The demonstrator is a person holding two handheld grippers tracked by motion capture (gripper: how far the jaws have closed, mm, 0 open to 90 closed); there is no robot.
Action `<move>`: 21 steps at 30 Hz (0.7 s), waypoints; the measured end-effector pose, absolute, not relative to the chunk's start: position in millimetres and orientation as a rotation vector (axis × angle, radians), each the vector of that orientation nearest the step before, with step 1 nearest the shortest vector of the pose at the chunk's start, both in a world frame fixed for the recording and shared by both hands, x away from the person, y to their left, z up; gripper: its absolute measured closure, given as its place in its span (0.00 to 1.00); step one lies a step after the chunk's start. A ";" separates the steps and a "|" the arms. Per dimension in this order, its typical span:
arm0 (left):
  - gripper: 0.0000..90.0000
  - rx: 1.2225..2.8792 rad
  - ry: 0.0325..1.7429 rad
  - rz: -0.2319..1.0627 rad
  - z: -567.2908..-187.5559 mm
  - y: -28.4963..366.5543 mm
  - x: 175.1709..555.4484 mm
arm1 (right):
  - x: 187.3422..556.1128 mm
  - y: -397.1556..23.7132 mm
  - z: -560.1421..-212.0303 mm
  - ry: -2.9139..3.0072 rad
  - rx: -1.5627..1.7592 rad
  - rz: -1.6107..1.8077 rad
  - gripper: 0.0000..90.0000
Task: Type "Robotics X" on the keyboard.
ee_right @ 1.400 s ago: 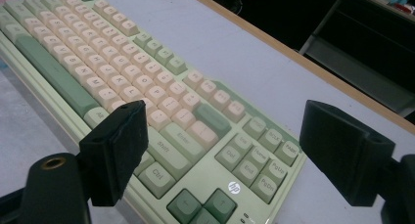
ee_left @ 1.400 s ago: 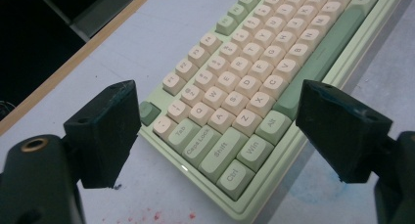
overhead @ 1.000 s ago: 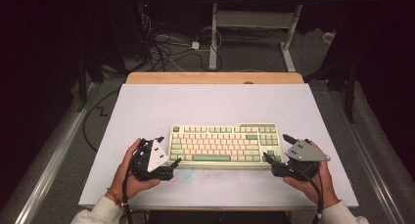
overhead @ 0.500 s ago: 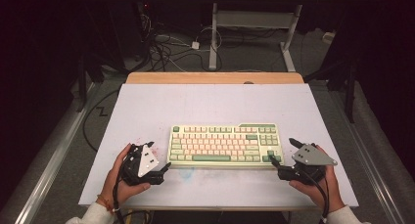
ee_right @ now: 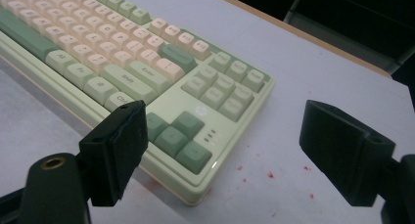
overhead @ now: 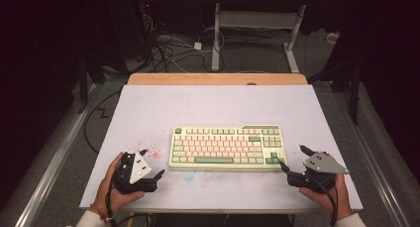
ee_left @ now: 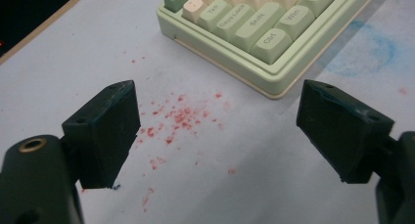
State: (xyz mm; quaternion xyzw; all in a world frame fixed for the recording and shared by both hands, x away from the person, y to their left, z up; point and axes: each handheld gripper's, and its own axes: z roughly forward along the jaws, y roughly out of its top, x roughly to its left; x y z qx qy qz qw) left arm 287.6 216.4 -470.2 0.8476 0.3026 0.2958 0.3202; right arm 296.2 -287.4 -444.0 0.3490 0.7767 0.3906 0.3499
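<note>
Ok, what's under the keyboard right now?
The keyboard lies flat on the white table. Red specks and a blue smudge mark the table beside its near corners; whatever is beneath it is covered.

keyboard (ee_left: 254, 33): left gripper view cuts it off at the top edge, only one corner in frame
keyboard far end: runs off the right gripper view's top-left
keycap legends: mostly blurred, unreadable

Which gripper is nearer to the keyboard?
The right. The right gripper sits just off the keyboard at its near right corner, one finger over its edge in the right gripper view. The left gripper is open, further off the near left corner.
</note>
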 end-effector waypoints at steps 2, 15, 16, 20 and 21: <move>0.17 2.232 0.802 0.771 -471.8 217.6 286.9 | 294.5 -289.9 -446.1 2.005 0.912 1.010 0.21; 0.17 2.227 0.797 0.753 -474.7 215.6 283.7 | 283.2 -294.1 -446.0 1.966 0.923 1.014 0.21; 0.17 2.214 0.797 0.749 -474.4 216.3 283.4 | 282.5 -293.6 -445.5 1.966 0.913 1.011 0.21; 0.17 2.205 0.801 0.747 -474.1 217.6 282.7 | 282.3 -292.2 -444.8 1.964 0.915 1.018 0.21; 0.17 2.203 0.802 0.750 -473.8 218.0 282.9 | 282.9 -291.7 -444.9 1.965 0.914 1.017 0.21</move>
